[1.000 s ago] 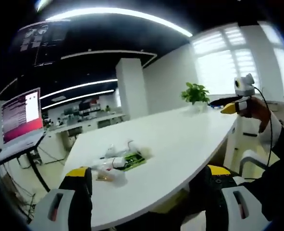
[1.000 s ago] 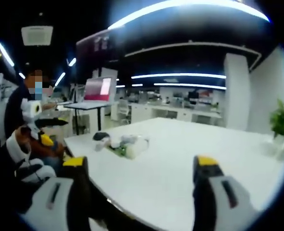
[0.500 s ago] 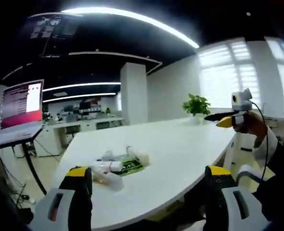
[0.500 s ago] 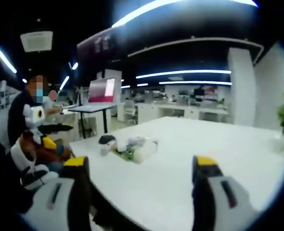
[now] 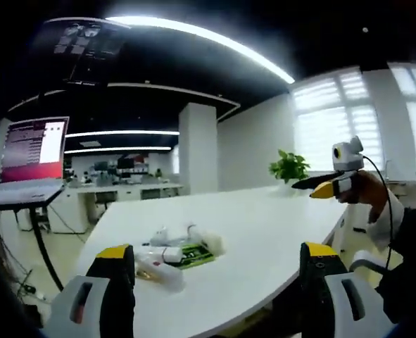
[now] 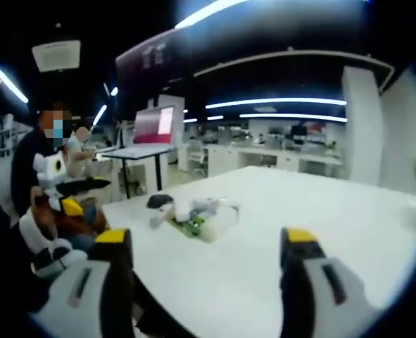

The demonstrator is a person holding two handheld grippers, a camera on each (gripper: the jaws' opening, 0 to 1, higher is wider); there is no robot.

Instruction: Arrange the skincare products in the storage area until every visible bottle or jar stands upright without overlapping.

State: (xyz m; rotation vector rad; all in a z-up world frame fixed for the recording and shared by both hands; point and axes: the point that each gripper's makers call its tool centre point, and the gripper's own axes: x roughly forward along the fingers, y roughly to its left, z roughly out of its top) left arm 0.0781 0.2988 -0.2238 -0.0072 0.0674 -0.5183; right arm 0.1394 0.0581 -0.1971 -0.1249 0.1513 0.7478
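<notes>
A small heap of skincare products [image 5: 174, 250] lies on the white table [image 5: 264, 225], white bottles and tubes on their sides around a green tray [image 5: 193, 254]. In the right gripper view the same heap [image 6: 197, 215] sits near the table's left end, with a dark-capped item [image 6: 158, 201] at its edge. My left gripper [image 5: 218, 278] is open and held off the table's near edge, empty. My right gripper [image 6: 209, 264] is open and empty too, short of the table. The right gripper [image 5: 320, 186] also shows at the far right of the left gripper view, in a hand.
A potted plant [image 5: 288, 167] stands at the table's far end. A laptop [image 5: 28, 151] on a stand sits left of the table, also seen as the laptop [image 6: 151, 127] in the right gripper view. A person [image 6: 49, 183] holds the other gripper at left.
Both cameras have shifted a little; the product heap sits slightly nearer and lower in both views. The products themselves have not moved and both grippers stay open.
</notes>
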